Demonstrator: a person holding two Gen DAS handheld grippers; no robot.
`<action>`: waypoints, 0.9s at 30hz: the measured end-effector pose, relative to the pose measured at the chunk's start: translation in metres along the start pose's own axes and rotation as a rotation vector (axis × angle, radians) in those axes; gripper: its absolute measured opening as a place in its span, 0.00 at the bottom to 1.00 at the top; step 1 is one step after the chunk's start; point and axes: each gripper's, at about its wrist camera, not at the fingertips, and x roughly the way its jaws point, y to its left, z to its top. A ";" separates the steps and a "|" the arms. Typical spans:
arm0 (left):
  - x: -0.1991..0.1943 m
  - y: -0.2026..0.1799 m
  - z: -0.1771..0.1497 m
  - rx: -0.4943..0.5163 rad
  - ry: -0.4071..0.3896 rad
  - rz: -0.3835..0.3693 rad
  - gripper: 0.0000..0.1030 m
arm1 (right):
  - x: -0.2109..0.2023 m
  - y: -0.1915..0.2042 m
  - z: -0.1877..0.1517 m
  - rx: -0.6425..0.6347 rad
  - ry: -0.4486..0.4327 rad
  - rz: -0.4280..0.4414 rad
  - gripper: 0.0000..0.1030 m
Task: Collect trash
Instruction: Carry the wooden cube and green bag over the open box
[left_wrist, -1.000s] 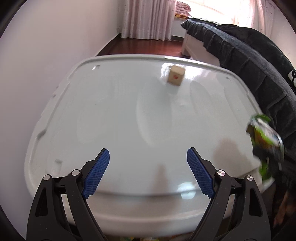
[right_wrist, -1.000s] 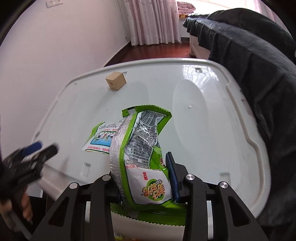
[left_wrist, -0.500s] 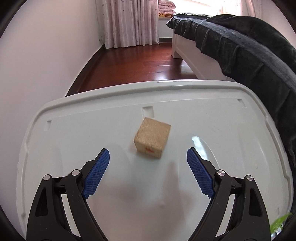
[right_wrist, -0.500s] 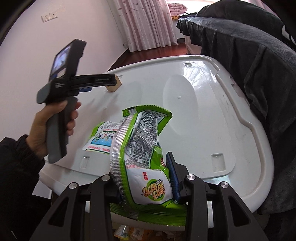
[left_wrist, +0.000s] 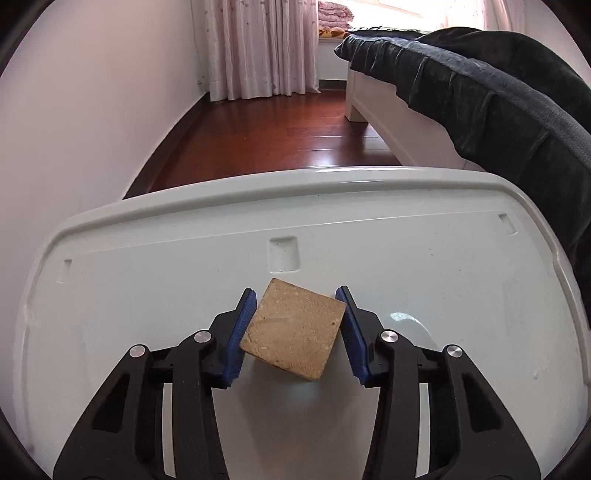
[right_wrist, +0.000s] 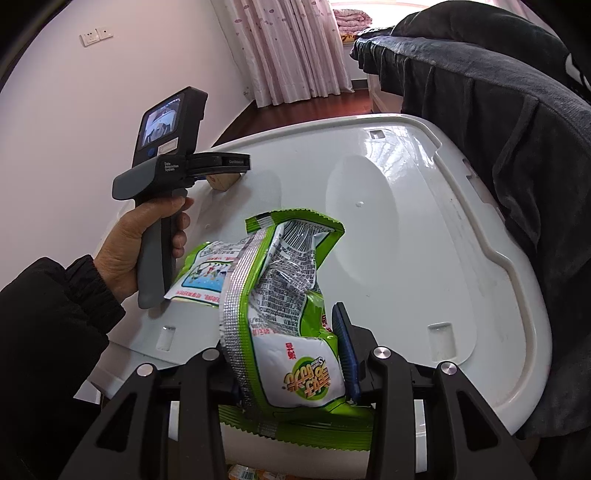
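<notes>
The left tool (left_wrist: 297, 334) has its blue pads closed on the small tan wooden cube (left_wrist: 294, 334), which sits skewed between them, corner forward. That skew is the risk: I judge the cube could twist out when lifted. The right tool (right_wrist: 291, 363) is clamped on the crumpled green foil snack wrapper (right_wrist: 284, 314); a second wrapper (right_wrist: 201, 275) appears to lie behind it. The glossy white moulded plastic desk (left_wrist: 443, 280) looks slippery. At twelve o'clock, red-brown wooden floor (left_wrist: 280, 136) and pink curtains (left_wrist: 258, 48); at two o'clock, a dark-covered bed (left_wrist: 480, 99).
</notes>
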 end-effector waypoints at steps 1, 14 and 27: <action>0.000 -0.001 0.000 -0.002 -0.001 0.002 0.43 | 0.001 0.000 0.001 0.001 0.001 0.001 0.38; -0.020 -0.001 -0.024 -0.009 0.028 -0.007 0.42 | -0.003 0.001 0.004 -0.011 -0.015 -0.013 0.38; -0.127 0.016 -0.104 -0.018 0.045 -0.079 0.42 | -0.019 0.019 -0.008 -0.050 -0.037 0.004 0.38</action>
